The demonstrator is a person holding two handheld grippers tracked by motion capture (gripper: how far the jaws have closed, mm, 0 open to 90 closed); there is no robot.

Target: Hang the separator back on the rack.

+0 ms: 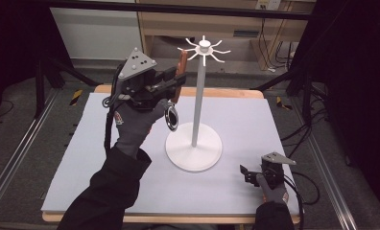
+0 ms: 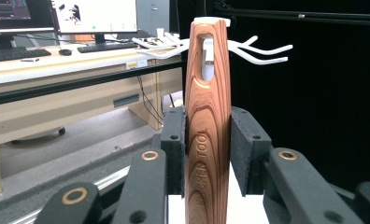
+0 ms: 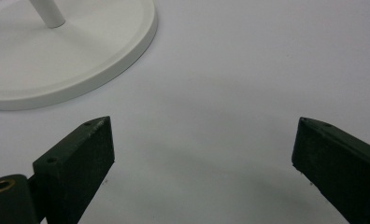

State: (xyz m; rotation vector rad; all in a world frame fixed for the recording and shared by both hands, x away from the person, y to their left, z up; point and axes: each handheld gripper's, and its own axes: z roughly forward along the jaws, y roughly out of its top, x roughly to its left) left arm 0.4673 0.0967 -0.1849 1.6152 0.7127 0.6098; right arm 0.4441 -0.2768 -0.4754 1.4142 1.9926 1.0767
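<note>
The wooden handle [image 2: 208, 121] clamped in the left gripper [image 1: 171, 79] is reddish brown with darker wavy grain and a pale edge at its slot. Either side of it, the gripper's pads [image 2: 246, 149] are matt black, with brass-coloured rivets lower down, and a grey three-cornered plate [image 1: 136, 62] with dark dots sits on top. Below the gripper hangs the tool's shiny metal ring [image 1: 172, 118]. Beside the handle, the hook stand [image 1: 197, 96] is plain white. The glove [image 1: 135, 127] is dark grey with a red mark. The right gripper [image 3: 202, 158] has black jaws over a pale lavender-white mat [image 1: 255, 124].
</note>
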